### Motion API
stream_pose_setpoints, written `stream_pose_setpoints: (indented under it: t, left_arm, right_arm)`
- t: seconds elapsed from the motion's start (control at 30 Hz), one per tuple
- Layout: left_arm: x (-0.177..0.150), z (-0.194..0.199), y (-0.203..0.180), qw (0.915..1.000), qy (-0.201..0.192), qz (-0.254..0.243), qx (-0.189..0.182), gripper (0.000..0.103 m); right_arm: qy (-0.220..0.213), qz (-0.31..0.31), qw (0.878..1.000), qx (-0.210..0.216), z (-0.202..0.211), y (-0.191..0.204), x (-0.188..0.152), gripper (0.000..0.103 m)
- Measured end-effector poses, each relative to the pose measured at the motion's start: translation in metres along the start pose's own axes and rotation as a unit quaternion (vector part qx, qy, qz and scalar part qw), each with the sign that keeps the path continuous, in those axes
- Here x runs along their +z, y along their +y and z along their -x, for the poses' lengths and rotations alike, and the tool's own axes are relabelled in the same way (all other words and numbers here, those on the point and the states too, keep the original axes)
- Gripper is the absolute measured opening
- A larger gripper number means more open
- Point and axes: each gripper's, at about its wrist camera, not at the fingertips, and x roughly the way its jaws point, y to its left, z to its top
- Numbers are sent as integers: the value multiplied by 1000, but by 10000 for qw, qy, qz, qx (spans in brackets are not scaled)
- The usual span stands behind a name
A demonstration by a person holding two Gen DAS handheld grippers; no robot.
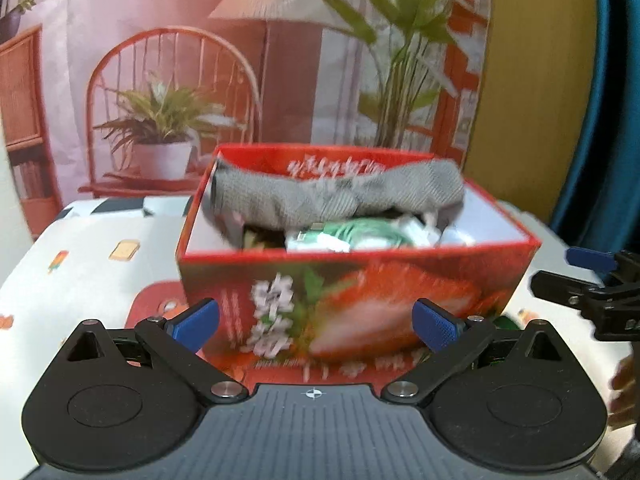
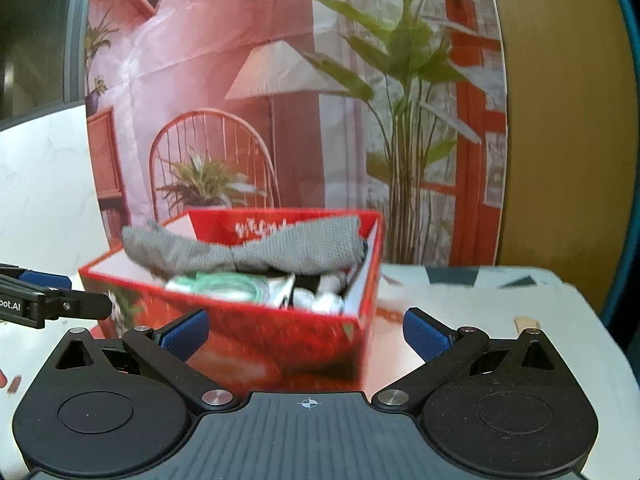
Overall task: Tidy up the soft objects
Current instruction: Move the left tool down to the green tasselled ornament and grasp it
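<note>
The box [image 1: 352, 280] is showing red walls printed with a strawberry and white blossom, and a white interior; the cloth [image 1: 336, 196] draping over it is showing grey knit; the bundle [image 1: 360, 234] beneath is showing green and white; the tablecloth [image 1: 80, 256] is showing white with small coloured motifs; the finger pads [image 1: 436, 330] are showing blue.

a grey knitted cloth [image 1: 336, 196] lies crumpled across the top of the open red box [image 1: 360, 280], sagging over a green-and-white bundle [image 1: 360, 234] inside it.
</note>
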Motion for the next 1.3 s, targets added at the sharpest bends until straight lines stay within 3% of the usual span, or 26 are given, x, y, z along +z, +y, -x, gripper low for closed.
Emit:
stream_pose_setpoints:
  t: [0.33, 0.73, 0.97, 1.3]
  left_arm:
    - [-32, -20, 8, 9979, 606, 118, 175, 103]
    - [-37, -27, -2, 9976, 692, 29, 47, 103]
    - [-36, -33, -9, 9967, 784, 82, -208, 101]
    - [-28, -49, -50, 9923, 855, 61, -889, 92]
  right_arm:
    - [868, 13, 9960, -195, -5, -20, -42, 103]
    - [1212, 200, 9920, -280, -16, -30, -65, 103]
    - [1197, 137, 9927, -49, -18, -33, -64, 99]
    - [1468, 341, 9876, 449, -35, -23, -62, 79]
